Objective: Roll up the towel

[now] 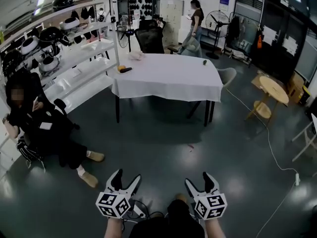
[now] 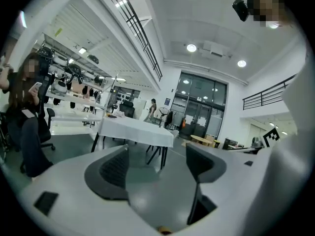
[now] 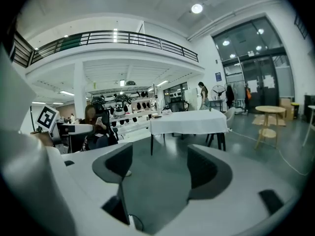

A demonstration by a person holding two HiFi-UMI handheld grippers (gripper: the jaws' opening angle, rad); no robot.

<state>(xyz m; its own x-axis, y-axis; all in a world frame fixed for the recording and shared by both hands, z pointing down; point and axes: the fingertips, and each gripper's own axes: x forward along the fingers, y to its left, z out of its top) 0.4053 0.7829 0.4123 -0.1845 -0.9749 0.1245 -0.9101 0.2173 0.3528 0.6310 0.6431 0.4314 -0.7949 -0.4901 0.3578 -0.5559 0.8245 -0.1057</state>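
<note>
Across the grey floor stands a table draped in a white cloth, also seen in the left gripper view and the right gripper view. A pale, crumpled cloth-like thing lies at its far left corner; I cannot tell if it is the towel. My left gripper and right gripper are held low near my body, far from the table. Both are open with nothing between the jaws.
A person sits on the floor at the left beside white shelves of helmets. A small yellow and dark object lies on the table. A round wooden table stands at the right, with a cable on the floor.
</note>
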